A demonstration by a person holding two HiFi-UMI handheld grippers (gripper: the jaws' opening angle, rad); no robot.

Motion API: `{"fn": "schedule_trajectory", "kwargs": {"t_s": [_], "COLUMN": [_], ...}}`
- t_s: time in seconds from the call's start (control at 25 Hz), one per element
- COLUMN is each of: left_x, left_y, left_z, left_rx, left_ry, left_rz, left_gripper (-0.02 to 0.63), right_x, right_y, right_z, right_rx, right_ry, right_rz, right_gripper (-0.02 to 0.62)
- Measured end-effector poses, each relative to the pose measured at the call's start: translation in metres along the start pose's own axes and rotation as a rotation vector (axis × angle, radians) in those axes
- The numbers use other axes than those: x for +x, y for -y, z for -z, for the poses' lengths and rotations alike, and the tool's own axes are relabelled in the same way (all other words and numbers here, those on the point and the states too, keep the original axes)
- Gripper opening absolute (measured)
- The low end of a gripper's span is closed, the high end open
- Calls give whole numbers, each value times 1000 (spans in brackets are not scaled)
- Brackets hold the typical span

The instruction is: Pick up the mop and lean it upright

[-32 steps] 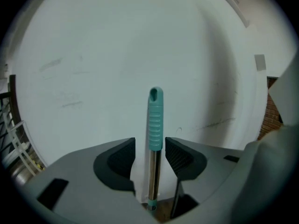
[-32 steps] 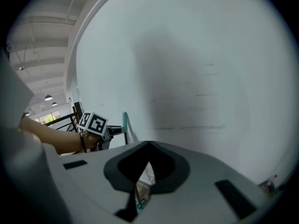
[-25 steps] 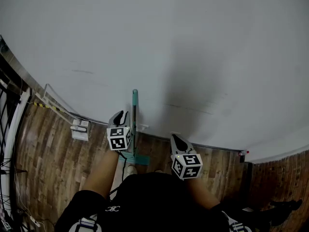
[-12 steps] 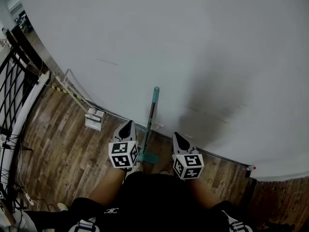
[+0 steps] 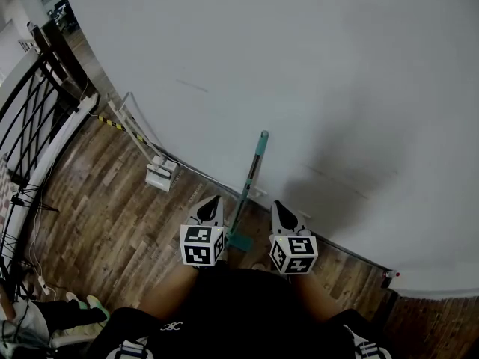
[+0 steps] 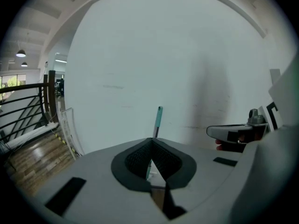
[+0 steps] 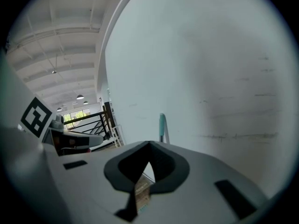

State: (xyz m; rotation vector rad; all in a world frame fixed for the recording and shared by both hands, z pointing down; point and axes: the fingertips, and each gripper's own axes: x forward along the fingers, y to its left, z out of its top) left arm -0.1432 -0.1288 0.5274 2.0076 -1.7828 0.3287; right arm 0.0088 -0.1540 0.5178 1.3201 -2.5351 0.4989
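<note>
Mop (image 5: 251,176) leaned upright on wall (image 5: 314,66) at frame centre, left tongs (image 5: 214,201) and right tongs (image 5: 278,206) both pinched together empty; backing off probably needed care not to brush it.

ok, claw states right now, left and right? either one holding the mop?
Left claw: closed, empty.
Right claw: closed, empty.
The mop leans on the wall ahead, between the two; neither touches it.

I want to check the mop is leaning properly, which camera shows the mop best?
The head view: the mop shows whole, teal grip to base, leaning against the wall. The left and right gripper views show only its upper handle, above their jaws.
</note>
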Motion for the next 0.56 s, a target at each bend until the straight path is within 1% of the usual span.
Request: {"fn": "schedule_trajectory", "kwargs": {"t_s": [0.24,0.56], "left_x": [-8,-16], "left_y": [3,-6], "left_z": [4,9], "left_rx": [16,6], "left_ry": [2,-6], "left_rz": [0,-3], "left_gripper": [-3,-3], "right_x": [3,13], "right_y": [-9,-18], "right_z": [0,-4], "right_rx": [-14,-20], "right_ry": [0,1], "right_rz": [-21,-29], "right_gripper": [12,12]}}
